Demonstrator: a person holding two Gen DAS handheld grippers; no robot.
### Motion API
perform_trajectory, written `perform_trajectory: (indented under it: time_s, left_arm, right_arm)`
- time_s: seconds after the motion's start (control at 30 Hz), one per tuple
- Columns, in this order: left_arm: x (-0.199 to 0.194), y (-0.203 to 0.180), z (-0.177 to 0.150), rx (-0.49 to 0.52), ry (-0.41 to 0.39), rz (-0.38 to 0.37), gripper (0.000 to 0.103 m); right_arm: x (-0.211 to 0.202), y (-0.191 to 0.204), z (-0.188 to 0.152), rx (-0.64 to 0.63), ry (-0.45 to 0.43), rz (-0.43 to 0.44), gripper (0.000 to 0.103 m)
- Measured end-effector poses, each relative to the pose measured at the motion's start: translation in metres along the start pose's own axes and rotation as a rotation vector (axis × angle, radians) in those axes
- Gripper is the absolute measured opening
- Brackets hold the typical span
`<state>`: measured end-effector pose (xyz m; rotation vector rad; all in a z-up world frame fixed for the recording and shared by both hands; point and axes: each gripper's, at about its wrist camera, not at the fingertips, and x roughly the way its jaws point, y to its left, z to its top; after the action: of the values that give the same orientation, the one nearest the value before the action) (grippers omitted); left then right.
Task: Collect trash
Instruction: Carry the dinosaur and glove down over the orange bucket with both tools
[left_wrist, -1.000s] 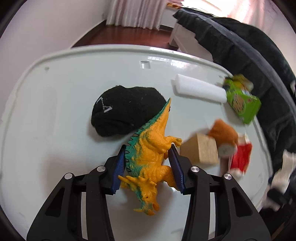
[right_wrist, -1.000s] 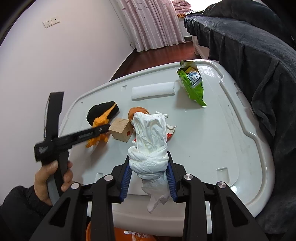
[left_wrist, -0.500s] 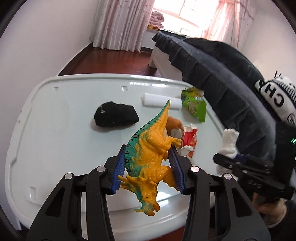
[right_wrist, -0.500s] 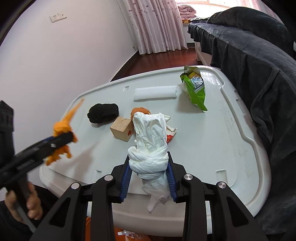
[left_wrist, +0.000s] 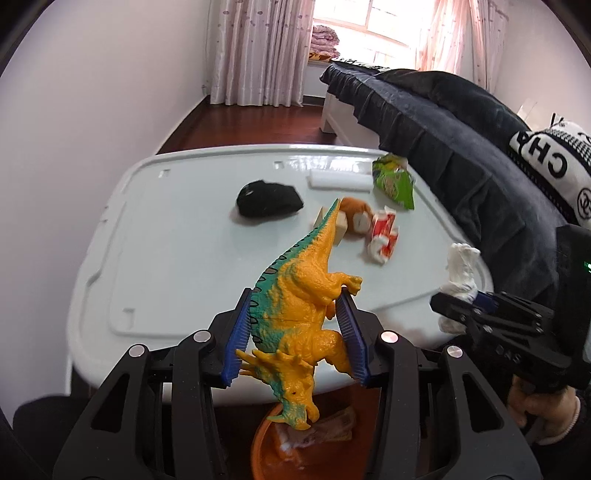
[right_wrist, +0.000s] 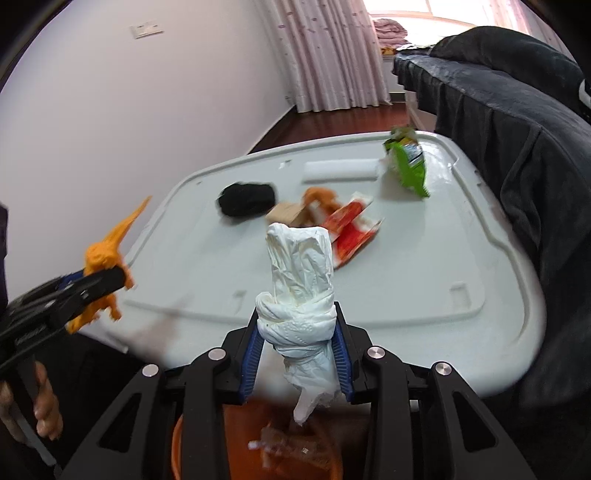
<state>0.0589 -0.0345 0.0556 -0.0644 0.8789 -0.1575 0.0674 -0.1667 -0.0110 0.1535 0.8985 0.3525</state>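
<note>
Left fingers (left_wrist: 236, 338) on toy dinosaur (left_wrist: 299, 306); right view: knotted tissue (right_wrist: 299, 295).

On your white table (left_wrist: 177, 258) you see a black sock (left_wrist: 269, 198), a wooden block (right_wrist: 286, 213), a brown plush toy (left_wrist: 356, 214) just beside it, and behind, pink curtains (left_wrist: 258, 51).

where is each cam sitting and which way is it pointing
Left wrist: rides the left tool, looking down along it over the white table; it grips the toy dinosaur; the right tool and hand show at right.
Right wrist: rides the right tool, which grips the knotted tissue, facing the same table; the left tool and a hand show at left.
Shared: table, black sock, green snack bag, orange bin below.
</note>
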Motion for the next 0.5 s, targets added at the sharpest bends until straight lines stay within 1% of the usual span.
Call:
perform_trajectory:
  time_s: [0.17, 0.23, 0.37, 0.5]
  left_arm:
    - [-0.013, 0.001, -0.023, 0.0, 0.012, 0.019, 0.044]
    - [-0.016, 0.0, -0.032, 0.001, 0.016, 0.016, 0.044]
    - [-0.018, -0.002, -0.052, 0.013, 0.048, 0.001, 0.044]
    - [-0.018, -0.005, -0.072, 0.032, 0.086, -0.004, 0.044]
  right_arm:
    - [-0.021, 0.023, -0.03, -0.019, 0.017, 0.019, 0.035]
    - [-0.026, 0.03, -0.038, -0.026, 0.026, 0.027, 0.035]
    - [-0.036, 0.046, -0.056, -0.053, 0.053, 0.027, 0.035]
    - [-0.041, 0.057, -0.072, -0.099, 0.067, 0.008, 0.035]
